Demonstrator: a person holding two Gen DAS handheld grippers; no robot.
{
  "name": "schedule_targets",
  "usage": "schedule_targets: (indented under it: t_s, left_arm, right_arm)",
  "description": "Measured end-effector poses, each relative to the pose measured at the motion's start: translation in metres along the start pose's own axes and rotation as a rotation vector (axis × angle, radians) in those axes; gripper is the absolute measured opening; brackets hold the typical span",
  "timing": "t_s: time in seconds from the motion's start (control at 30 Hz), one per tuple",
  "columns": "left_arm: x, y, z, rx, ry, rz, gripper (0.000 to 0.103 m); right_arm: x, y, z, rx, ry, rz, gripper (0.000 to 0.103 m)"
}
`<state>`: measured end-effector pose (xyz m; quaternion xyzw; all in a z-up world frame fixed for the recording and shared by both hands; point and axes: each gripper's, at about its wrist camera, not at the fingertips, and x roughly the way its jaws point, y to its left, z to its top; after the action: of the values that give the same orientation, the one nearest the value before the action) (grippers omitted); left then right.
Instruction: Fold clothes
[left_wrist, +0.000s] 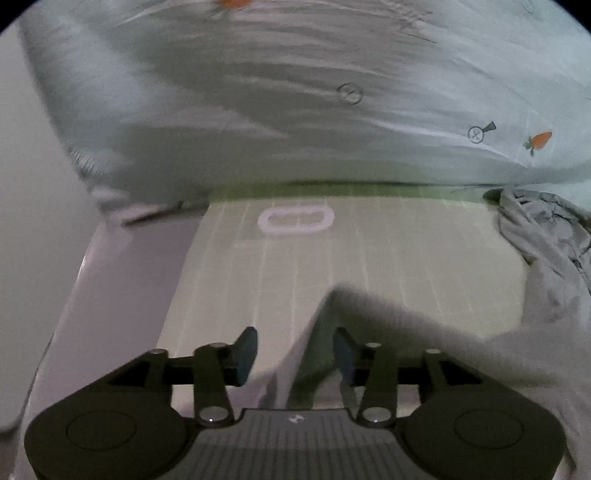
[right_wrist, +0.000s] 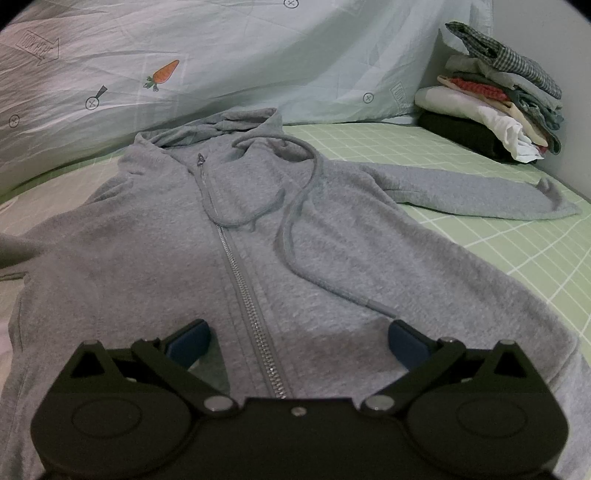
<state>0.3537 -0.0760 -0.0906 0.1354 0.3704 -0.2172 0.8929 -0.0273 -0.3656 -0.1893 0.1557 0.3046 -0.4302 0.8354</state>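
- Grey zip-front fleece hoodie (right_wrist: 258, 229) lies flat, front up, on green grid-pattern bed sheet (right_wrist: 517, 236); one sleeve stretches toward stacked folded clothes (right_wrist: 491, 99).
- Left claw (left_wrist: 294, 354) half open, sleeve edge loose between pads: could slip.
- Right claw (right_wrist: 297, 339) wide open, empty, straddling zipper; loose drawstring (right_wrist: 295, 221) may snag.

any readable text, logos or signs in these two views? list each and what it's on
"LOOK HERE" inside an arrow outline, printed on the pale blue quilt, upper left of the right wrist view.
A similar boxed print on the quilt near the clothes pile: too distorted to read.
White oval emblem on the green checked sheet, left wrist view: blurred, unreadable.
Grey zip hoodie: no text visible.
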Motion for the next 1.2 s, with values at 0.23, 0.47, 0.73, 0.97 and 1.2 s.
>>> schedule_targets:
  t_s: [0.23,0.47,0.73,0.97,1.2]
  left_arm:
    - [-0.027,0.026,-0.069,0.032,0.103,0.065,0.067]
    - [-0.015,0.030,-0.089,0.017,0.158,0.158,0.066]
    - [-0.018,0.061,-0.065,-0.192,0.196,0.021,0.000]
    - [-0.071,0.062,-0.040,-0.410,0.118,-0.400,0.000]
    - [-0.097,0.097,-0.023,-0.618,0.022,-0.502,0.000]
  right_arm:
    - [0.000,0.000,0.000,-0.001,-0.002,-0.001,0.103]
    - [0.000,0.000,0.000,0.000,-0.003,-0.001,0.103]
    - [0.001,0.000,0.000,0.003,-0.006,-0.001,0.103]
    - [0.000,0.000,0.000,0.006,-0.007,-0.001,0.103]
    - [0.000,0.000,0.000,0.008,-0.007,0.000,0.103]
